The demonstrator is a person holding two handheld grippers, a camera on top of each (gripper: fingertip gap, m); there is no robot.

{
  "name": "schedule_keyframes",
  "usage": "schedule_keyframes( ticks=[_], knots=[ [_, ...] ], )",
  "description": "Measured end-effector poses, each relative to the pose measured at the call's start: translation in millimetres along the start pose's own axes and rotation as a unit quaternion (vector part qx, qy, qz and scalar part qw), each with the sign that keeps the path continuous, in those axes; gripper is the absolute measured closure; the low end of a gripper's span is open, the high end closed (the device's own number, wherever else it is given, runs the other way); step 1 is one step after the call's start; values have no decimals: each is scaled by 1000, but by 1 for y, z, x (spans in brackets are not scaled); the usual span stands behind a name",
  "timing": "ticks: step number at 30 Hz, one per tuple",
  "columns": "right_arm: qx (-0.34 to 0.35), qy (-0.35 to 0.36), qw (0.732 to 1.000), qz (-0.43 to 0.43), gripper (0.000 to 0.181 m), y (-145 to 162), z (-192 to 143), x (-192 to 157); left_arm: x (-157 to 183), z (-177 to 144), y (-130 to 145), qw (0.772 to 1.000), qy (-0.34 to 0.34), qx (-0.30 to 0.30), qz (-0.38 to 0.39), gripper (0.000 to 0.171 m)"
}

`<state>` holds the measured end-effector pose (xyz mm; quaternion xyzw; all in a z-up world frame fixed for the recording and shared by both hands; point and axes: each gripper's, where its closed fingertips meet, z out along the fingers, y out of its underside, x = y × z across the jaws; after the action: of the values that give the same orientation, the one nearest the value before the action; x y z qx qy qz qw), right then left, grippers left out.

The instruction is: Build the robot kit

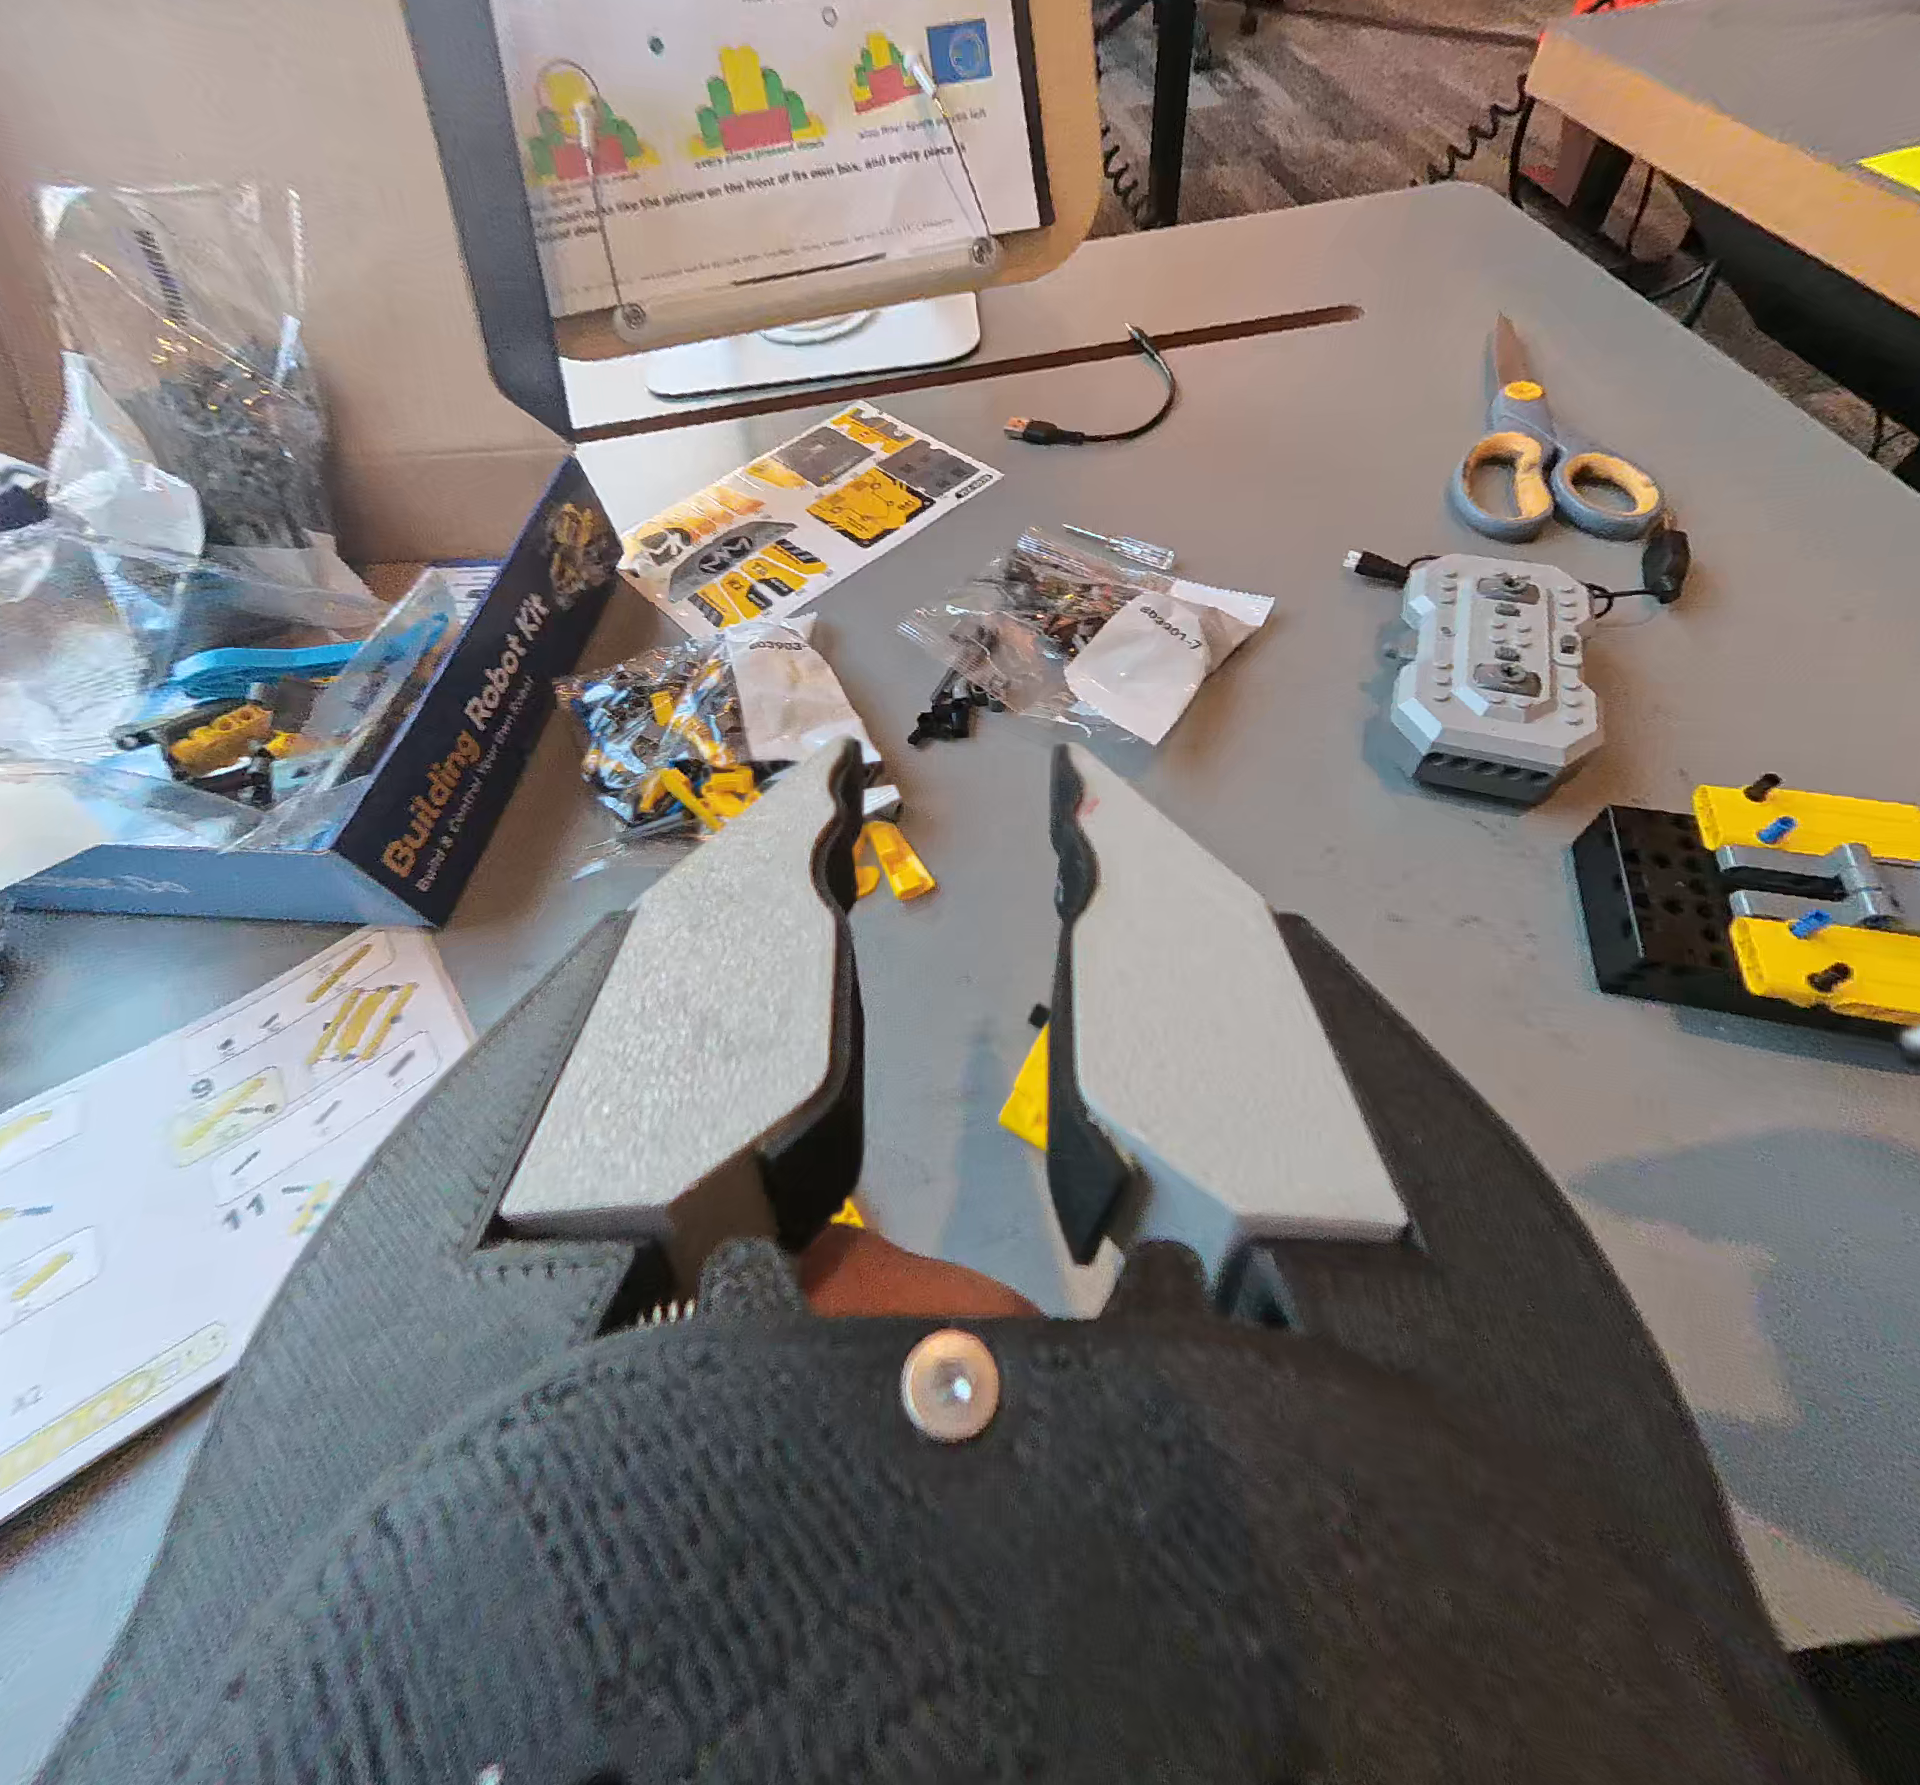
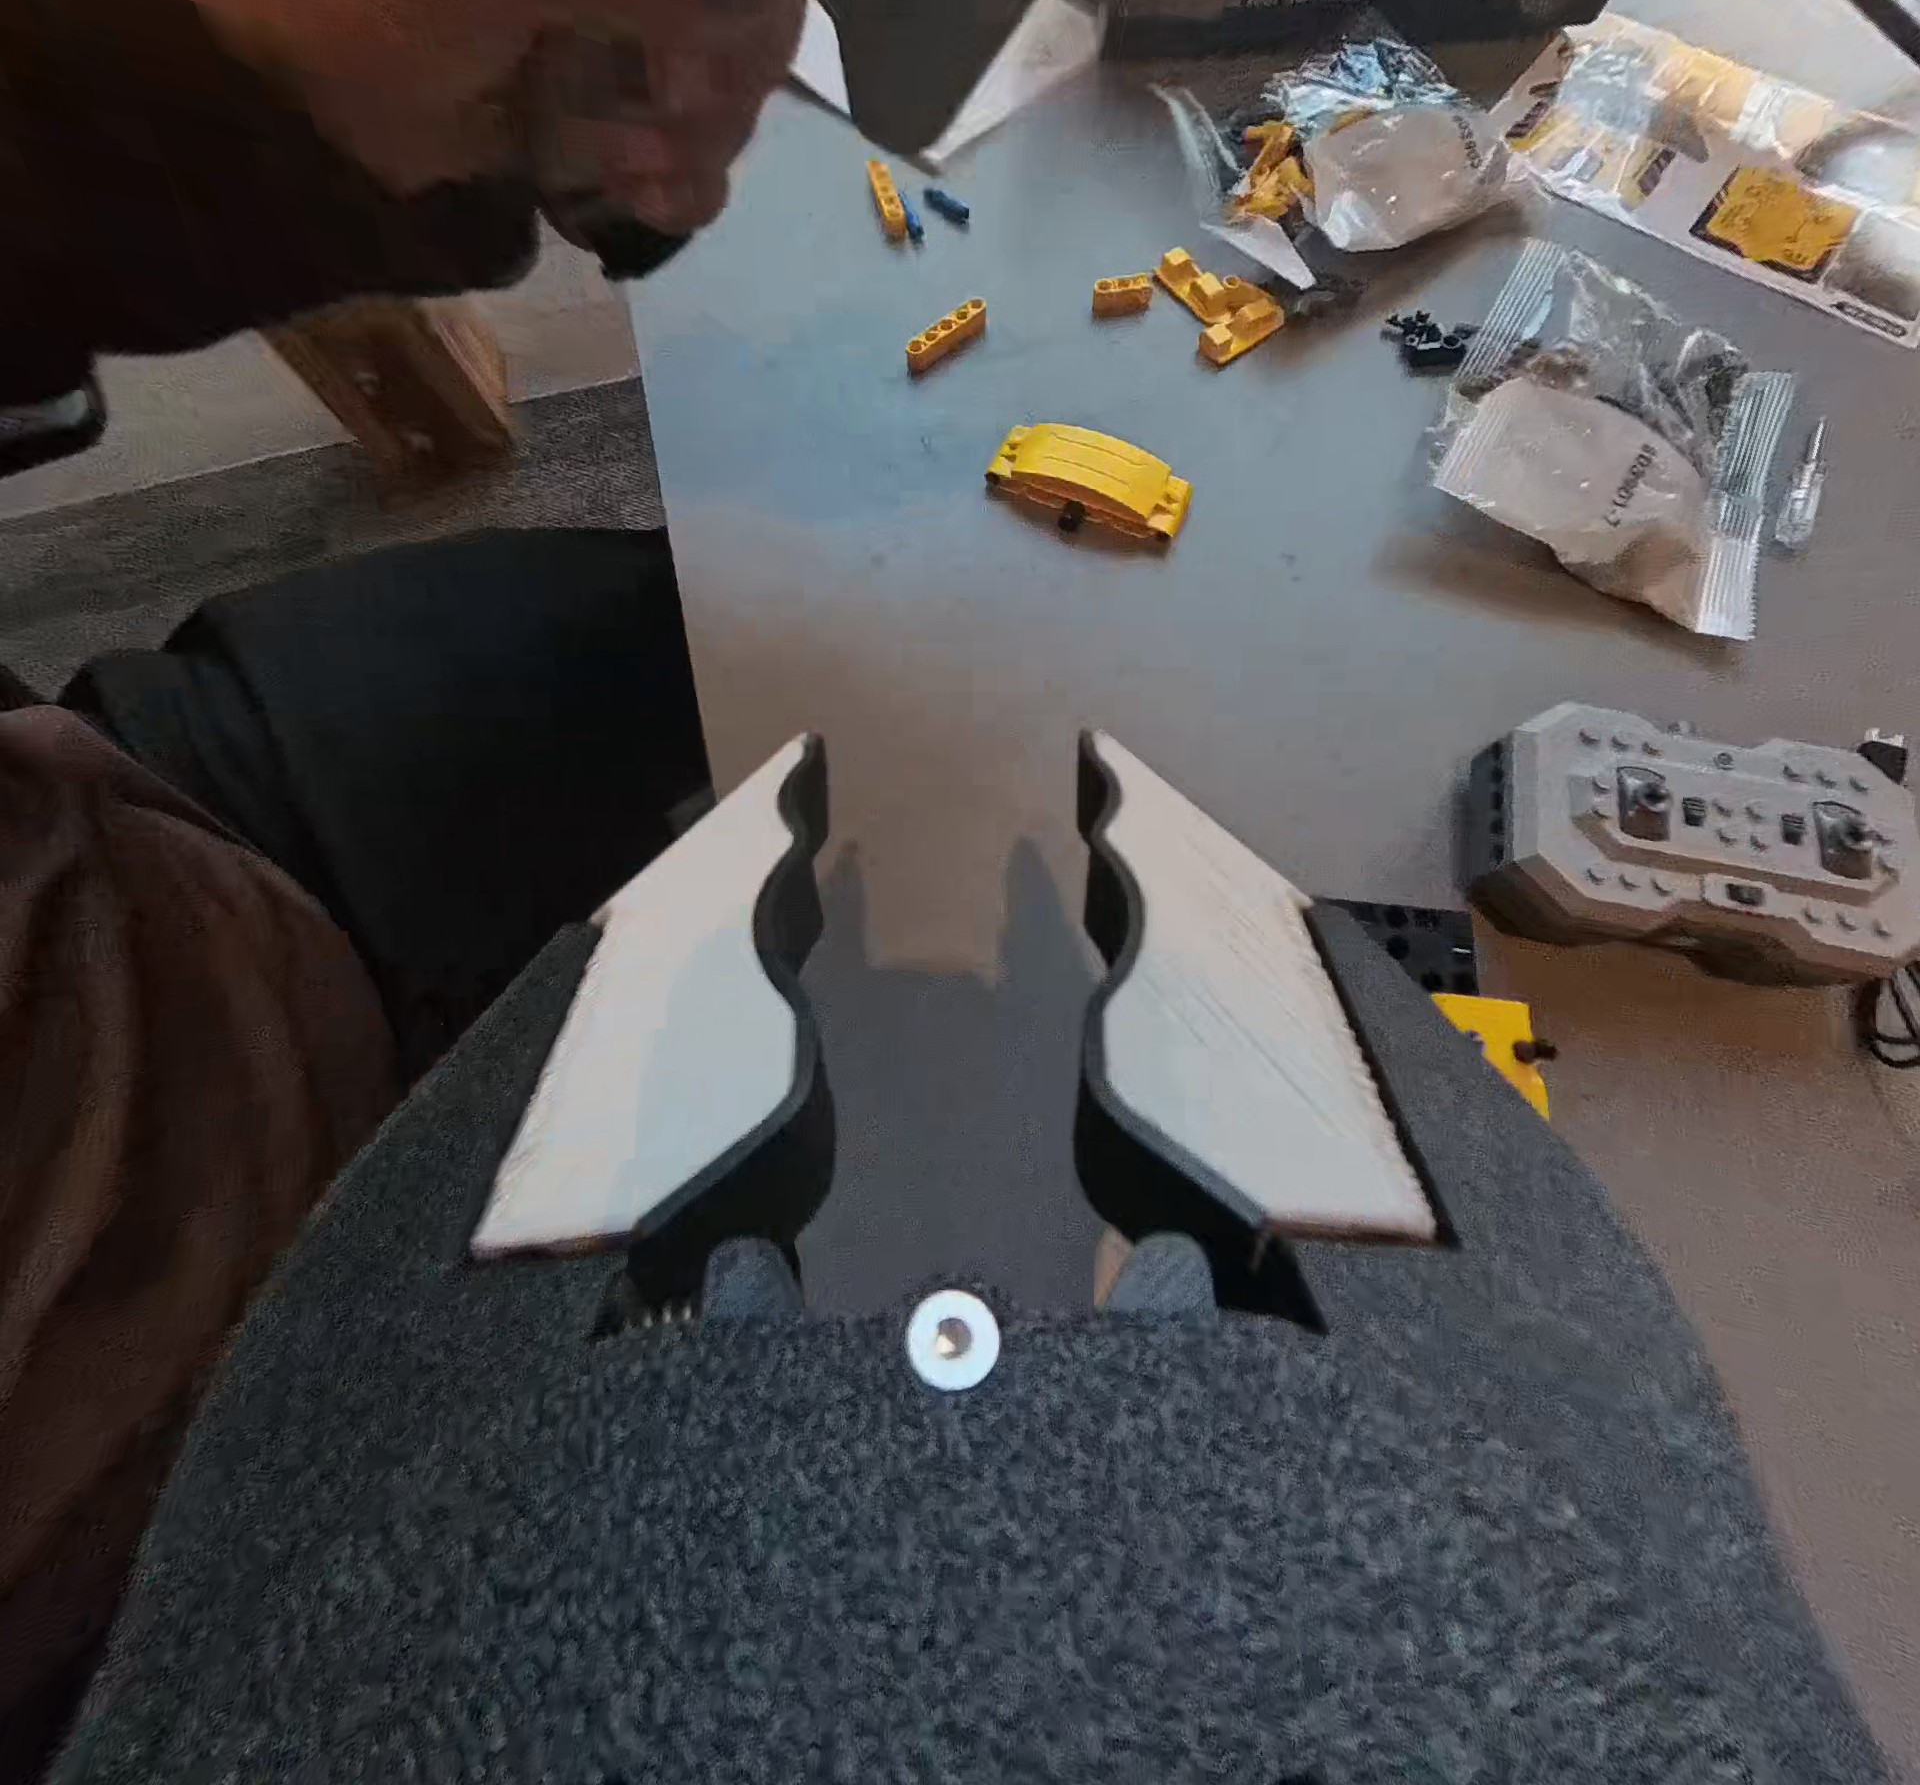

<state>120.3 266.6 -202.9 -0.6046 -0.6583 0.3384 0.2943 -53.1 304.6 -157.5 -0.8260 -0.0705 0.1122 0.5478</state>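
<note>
My left gripper (image 1: 956, 779) is open and empty, hovering above the grey table (image 1: 1351, 1060). Small yellow pieces (image 1: 896, 865) lie just beyond its left fingertip, and a yellow piece (image 1: 1023, 1096) shows under its right finger. My right gripper (image 2: 951, 759) is open and empty, low over the table near its front edge. A yellow curved panel (image 2: 1086, 483) lies ahead of it. Yellow beams (image 2: 945, 335) and a cluster of yellow parts (image 2: 1216, 301) lie farther off. The other gripper's grey fingers (image 2: 914, 42) show at the top of the right wrist view.
A grey battery box (image 1: 1496, 665) (image 2: 1704, 852), a black plate with yellow beams (image 1: 1766, 914), scissors (image 1: 1548, 468), parts bags (image 1: 1091, 634) (image 2: 1600, 457), a sticker sheet (image 1: 810, 520), the kit box (image 1: 468, 727), a booklet (image 1: 208, 1164) and a standing instruction board (image 1: 769, 73) surround me. A person's sleeve (image 2: 156, 1008) is left. My hands' fingertips stand some 20 cm from each other. Between my left fingertips and the yellow piece (image 1: 1023, 1096) there is roughly 12 cm. Seen from the right wrist view (image 2: 1034, 444) as well.
</note>
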Motion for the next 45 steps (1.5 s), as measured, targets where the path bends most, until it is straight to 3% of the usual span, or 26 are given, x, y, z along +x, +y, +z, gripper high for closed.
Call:
schedule_keyframes(
  ticks=[3, 4, 5, 7, 10, 18, 25, 29, 32, 35, 39, 45],
  knots=[
    [-2, 60, 998, 13, 147, 11, 14, 11, -3, -11, 14, 1000, 5, -11, 5, 143],
    [-2, 52, 998, 17, 172, 14, 18, 5, -4, -14, 23, 1000, 5, -19, 8, 153],
    [-6, 39, 999, 13, 181, 16, 22, -3, -4, -17, 33, 1000, 9, -25, 10, 171],
    [-27, 49, 998, 6, 181, 21, 29, -7, -6, -24, 54, 999, 17, -43, 11, 171],
    [-50, 85, 995, -10, 138, 19, 35, -2, -26, -39, 72, 998, 10, -54, -2, 157],
    [-51, 147, 987, -32, 133, -21, 79, 9, -94, -86, 107, 999, -5, -35, -10, 155],
    [-51, 155, 984, -69, 123, -65, 154, 27, -149, -74, 146, 997, -22, -64, 26, 150],
    [-50, 156, 983, -87, 118, -88, 187, 39, -168, -71, 162, 996, -18, -84, -12, 148],
    [-54, 149, 985, -72, 118, -97, 199, 44, -181, -72, 162, 995, -29, -90, -34, 146],
    [-53, 150, 986, -56, 114, -101, 197, 38, -175, -69, 146, 995, 4, -81, -62, 136],
    [-48, 184, 981, -42, 112, -99, 185, 25, -156, -64, 124, 997, 30, -72, -13, 133],
    [-26, 237, 971, -23, 111, -100, 155, -6, -122, -87, 119, 993, 61, -77, 59, 133]
  ],
)
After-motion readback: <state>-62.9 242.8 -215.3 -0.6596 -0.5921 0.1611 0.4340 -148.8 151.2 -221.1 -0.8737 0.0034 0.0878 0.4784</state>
